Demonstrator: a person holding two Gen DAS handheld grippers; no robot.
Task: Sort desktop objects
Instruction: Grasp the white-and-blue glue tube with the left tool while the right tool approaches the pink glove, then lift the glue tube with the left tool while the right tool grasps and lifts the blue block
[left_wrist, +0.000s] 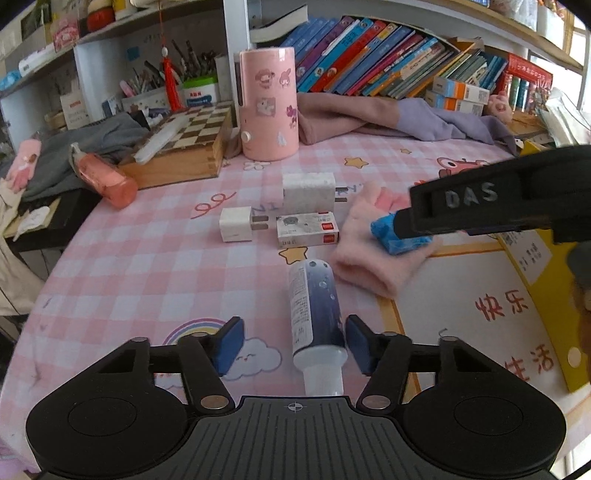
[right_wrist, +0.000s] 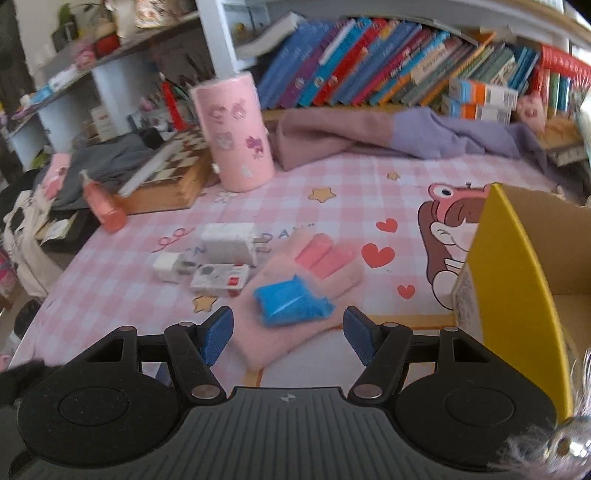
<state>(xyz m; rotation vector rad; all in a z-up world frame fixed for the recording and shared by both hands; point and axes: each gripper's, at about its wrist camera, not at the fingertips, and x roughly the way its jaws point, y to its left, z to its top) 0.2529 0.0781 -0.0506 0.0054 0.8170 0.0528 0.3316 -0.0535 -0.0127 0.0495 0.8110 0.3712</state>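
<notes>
Your left claw (left_wrist: 293, 341), half-open, straddles the blue tube (left_wrist: 314, 306); centre it before squeezing. Your right claw (right_wrist: 288, 336) gapes empty above the blue packet (right_wrist: 291, 304).

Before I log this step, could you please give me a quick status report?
Left gripper open around dark blue tube, right pad touching. Right gripper open above blue packet on pink fluffy glove. Nothing blocking.

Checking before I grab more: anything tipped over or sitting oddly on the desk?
Yes. The orange-pink pump bottle lies on its side at the desk's left edge beside the chessboard box. A blue packet sits on top of the pink glove. No spill shows.
</notes>
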